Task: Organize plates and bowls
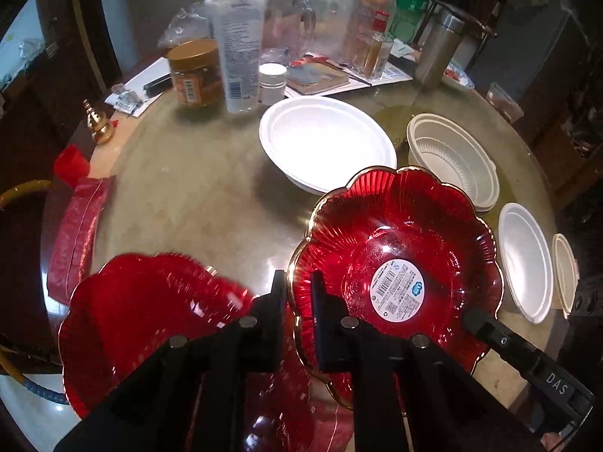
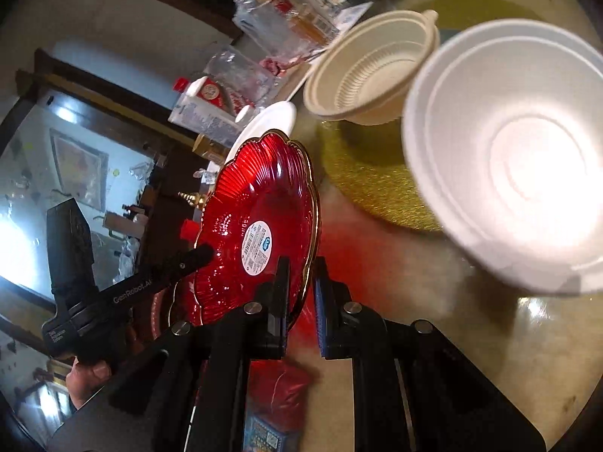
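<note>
Red scalloped plates with gilt rims number two in the left wrist view: the labelled red plate (image 1: 395, 260) at 5 o'clock and a blurred second red plate (image 1: 150, 324) at 7 o'clock, partly under the fingers. The left hand-held gripper (image 1: 299, 293) is clamped on the labelled plate's near-left rim, one finger inside and one outside. In the right wrist view the right hand-held gripper (image 2: 301, 282) straddles the same plate (image 2: 260, 222) at its gilt edge; its left finger lies against the rim, while whether the blue-padded right finger touches I cannot tell. The plate stands tilted steeply there, lifted off the worktop (image 1: 196, 196).

Pale bowls count four: a wide white bowl (image 1: 328, 139) at 12 o'clock, a ribbed cream bowl (image 1: 452, 158) at 2, a small white bowl (image 1: 525, 260) at 3, and a cream sliver (image 1: 564, 273) beyond it near the worktop's edge. Open worktop lies at the centre and toward 9 o'clock; the far side at 12 is crowded with bottles and jars.

Writing: a round barcode label (image 1: 397, 292) sits in the plate's centre, its print too small to read; "DAS" shows on the right tool's finger (image 1: 527, 361), "GenRobot.AI" on the left tool's arm (image 2: 150, 286).
</note>
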### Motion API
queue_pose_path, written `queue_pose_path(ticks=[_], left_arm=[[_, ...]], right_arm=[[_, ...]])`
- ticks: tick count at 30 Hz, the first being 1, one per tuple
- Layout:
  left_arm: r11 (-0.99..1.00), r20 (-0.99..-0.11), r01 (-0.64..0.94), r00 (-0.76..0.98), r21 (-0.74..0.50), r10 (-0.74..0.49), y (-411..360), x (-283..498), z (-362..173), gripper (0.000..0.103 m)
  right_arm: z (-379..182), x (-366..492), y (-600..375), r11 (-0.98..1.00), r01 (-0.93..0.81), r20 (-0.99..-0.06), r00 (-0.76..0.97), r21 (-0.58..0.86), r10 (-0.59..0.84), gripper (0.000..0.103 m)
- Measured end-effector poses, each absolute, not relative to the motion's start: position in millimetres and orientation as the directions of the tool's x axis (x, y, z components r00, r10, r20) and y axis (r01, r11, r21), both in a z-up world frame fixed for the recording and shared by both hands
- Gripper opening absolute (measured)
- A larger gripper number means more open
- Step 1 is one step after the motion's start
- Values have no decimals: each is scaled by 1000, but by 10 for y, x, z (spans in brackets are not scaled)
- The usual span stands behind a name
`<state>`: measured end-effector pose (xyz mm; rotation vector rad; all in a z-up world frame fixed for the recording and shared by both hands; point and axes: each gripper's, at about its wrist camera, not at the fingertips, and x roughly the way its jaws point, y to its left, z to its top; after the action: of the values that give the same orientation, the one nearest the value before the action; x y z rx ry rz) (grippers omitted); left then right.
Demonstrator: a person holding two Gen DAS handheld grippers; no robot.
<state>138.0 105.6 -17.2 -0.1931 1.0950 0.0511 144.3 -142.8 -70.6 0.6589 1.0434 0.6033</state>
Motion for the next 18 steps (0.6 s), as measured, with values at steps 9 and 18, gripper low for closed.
queue_pose_path(ticks=[9,18], left_arm=[[960,-840,-206,539,-190,-51,1523,906,-18,10],[922,-803,-311,596,-231,-1,2063,406,-22,10]], right_arm=[[-455,1277,-1038,660,-244,-572,348,710,743,12],[-327,1106,-422,640,-361,-575,280,679,769,12]])
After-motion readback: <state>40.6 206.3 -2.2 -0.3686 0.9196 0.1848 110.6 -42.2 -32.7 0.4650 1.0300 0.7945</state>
